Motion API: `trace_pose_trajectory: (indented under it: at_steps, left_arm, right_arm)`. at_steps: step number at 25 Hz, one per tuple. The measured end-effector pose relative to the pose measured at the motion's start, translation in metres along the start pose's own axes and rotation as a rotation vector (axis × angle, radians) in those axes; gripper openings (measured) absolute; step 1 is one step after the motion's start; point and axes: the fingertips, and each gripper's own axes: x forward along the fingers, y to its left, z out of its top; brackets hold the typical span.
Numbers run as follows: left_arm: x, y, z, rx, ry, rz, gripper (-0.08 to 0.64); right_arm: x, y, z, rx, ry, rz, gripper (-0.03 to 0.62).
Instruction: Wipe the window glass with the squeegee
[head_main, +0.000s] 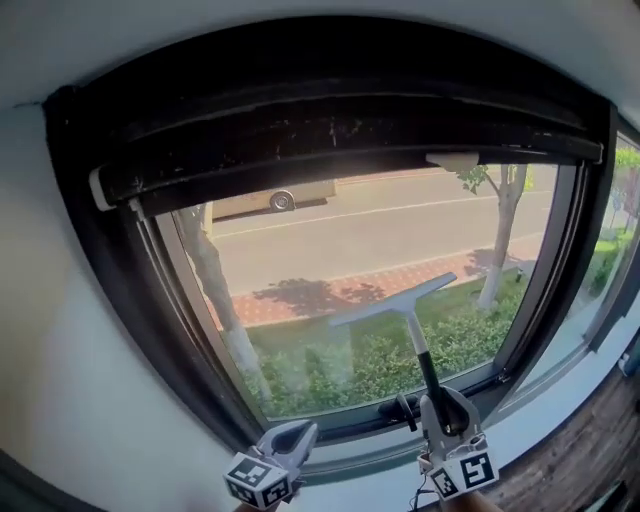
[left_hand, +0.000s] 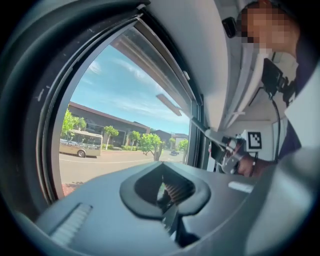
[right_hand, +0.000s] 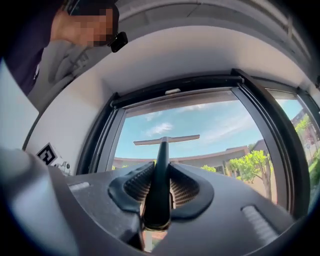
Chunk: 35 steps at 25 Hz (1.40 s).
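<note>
The squeegee (head_main: 393, 300) has a pale blade and a black handle. Its blade lies tilted against the lower middle of the window glass (head_main: 340, 240), right end higher. My right gripper (head_main: 441, 420) is shut on the handle's lower end, just above the bottom frame. In the right gripper view the handle runs up between the jaws to the blade (right_hand: 166, 140), with my right gripper (right_hand: 160, 192) clamped around it. My left gripper (head_main: 287, 442) sits low by the bottom frame, left of the right one, jaws together and empty. In the left gripper view my left gripper (left_hand: 165, 189) holds nothing, and the squeegee (left_hand: 172, 106) shows against the sky.
A thick black window frame (head_main: 100, 270) surrounds the glass, with a dark housing bar (head_main: 330, 140) across the top. A small black latch (head_main: 405, 410) sticks out of the bottom frame. A white sill (head_main: 545, 415) runs to the right beneath a neighbouring pane (head_main: 612, 250).
</note>
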Motion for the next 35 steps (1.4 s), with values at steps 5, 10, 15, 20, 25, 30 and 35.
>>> trace_pose_trajectory:
  at_steps: [5, 10, 15, 20, 25, 30, 35]
  left_arm:
    - [-0.003, -0.008, 0.015, 0.013, -0.048, -0.023, 0.005]
    - [-0.011, -0.016, 0.031, 0.046, -0.083, -0.031, 0.005]
    - [-0.018, -0.019, 0.037, 0.072, -0.089, -0.041, 0.005]
    - [-0.024, -0.008, 0.041, 0.077, -0.118, -0.018, 0.005]
    - [-0.027, -0.009, 0.042, 0.038, -0.136, -0.03, 0.005]
    - [-0.029, -0.005, 0.044, 0.02, -0.146, -0.022, 0.005]
    - [-0.034, -0.007, 0.047, 0.013, -0.157, -0.026, 0.005]
  right_arm:
    - [0.049, 0.011, 0.076, -0.052, -0.192, 0.013, 0.1]
    - [0.092, 0.033, 0.12, -0.1, -0.317, 0.001, 0.1]
    - [0.123, 0.05, 0.141, -0.093, -0.396, 0.001, 0.1]
    - [0.144, 0.056, 0.158, -0.069, -0.421, 0.012, 0.1]
    - [0.144, 0.061, 0.159, -0.099, -0.38, 0.014, 0.1]
    - [0.142, 0.067, 0.151, -0.124, -0.343, 0.004, 0.1]
    - [0.135, 0.069, 0.14, -0.124, -0.309, -0.009, 0.1]
